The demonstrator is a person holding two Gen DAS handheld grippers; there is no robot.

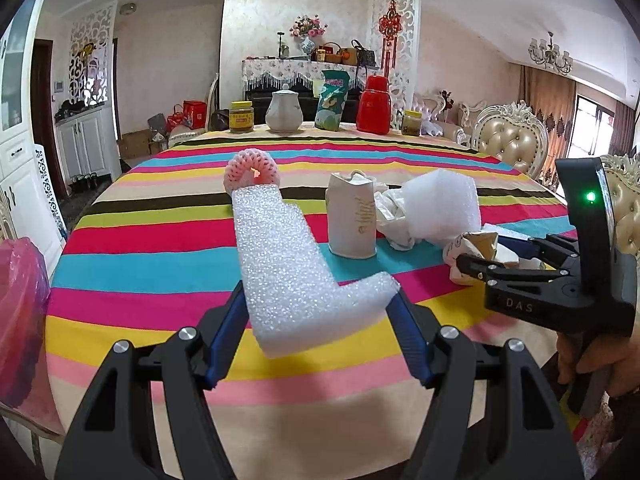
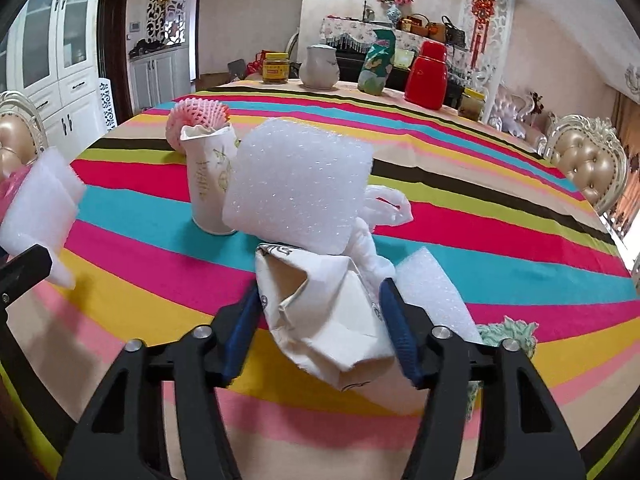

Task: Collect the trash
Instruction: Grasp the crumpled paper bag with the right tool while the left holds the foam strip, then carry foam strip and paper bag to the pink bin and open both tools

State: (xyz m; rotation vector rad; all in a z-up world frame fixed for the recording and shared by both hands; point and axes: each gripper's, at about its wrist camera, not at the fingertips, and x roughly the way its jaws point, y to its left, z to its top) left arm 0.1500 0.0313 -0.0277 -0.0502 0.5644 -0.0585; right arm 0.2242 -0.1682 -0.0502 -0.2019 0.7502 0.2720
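Two claws both grip trash above the striped bench (image 1: pixel 120 264): the left claw (image 1: pixel 316 320) pinches an L-shaped foam piece (image 1: pixel 288 264) (hiding the pink net (image 1: pixel 250 170) partly), and the right claw (image 2: pixel 320 320) clamps a crumpled paper carton (image 2: pixel 320 316), its lower end hidden.

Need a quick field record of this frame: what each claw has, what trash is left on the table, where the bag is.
left claw: shut on L-shaped white foam piece, lifted above the cloth
right claw: around crumpled paper carton, blue pads at both its sides
trash on table: white foam block, upright paper carton, pink foam net, crumpled white plastic bag, small foam piece
bag: pink plastic bag, left edge of left view
surface: striped tablecloth
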